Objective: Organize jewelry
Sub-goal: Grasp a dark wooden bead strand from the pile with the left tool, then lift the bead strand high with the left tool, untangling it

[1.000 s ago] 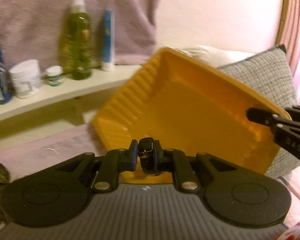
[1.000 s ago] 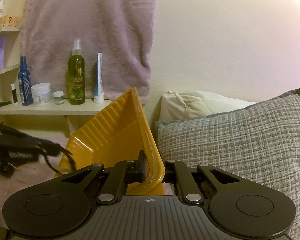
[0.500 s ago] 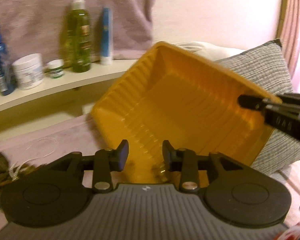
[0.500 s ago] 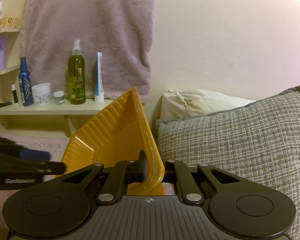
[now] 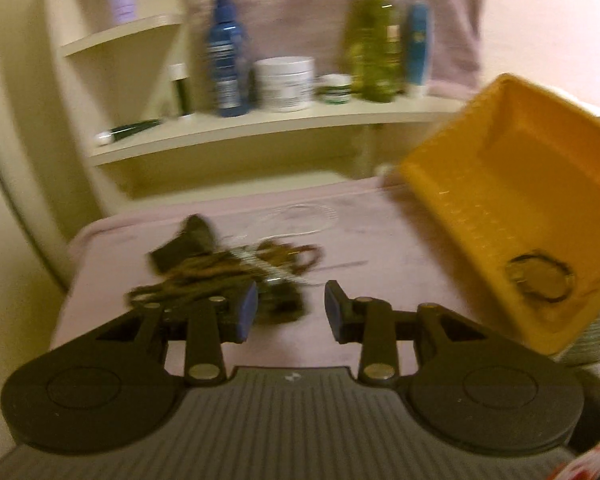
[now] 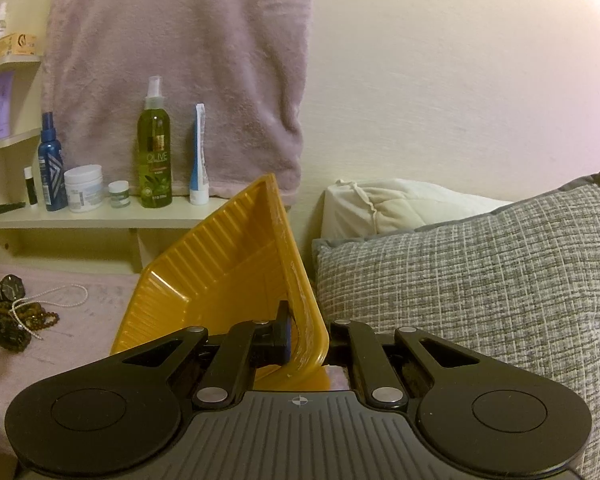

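Jewelry [image 5: 236, 268] lies heaped left of the yellow tray [image 5: 512, 200], just past my left tongs [image 5: 291, 312], which stand apart with nothing between. One piece [image 5: 540, 278] sits in the tray; my right tongs [image 6: 309, 342] clamp its rim.

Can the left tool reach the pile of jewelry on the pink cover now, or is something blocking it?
Probably yes. The left tool is open and empty, and the jewelry pile lies just ahead of its fingers with nothing between. The yellow tray, held by the right tool, stays off to the side.
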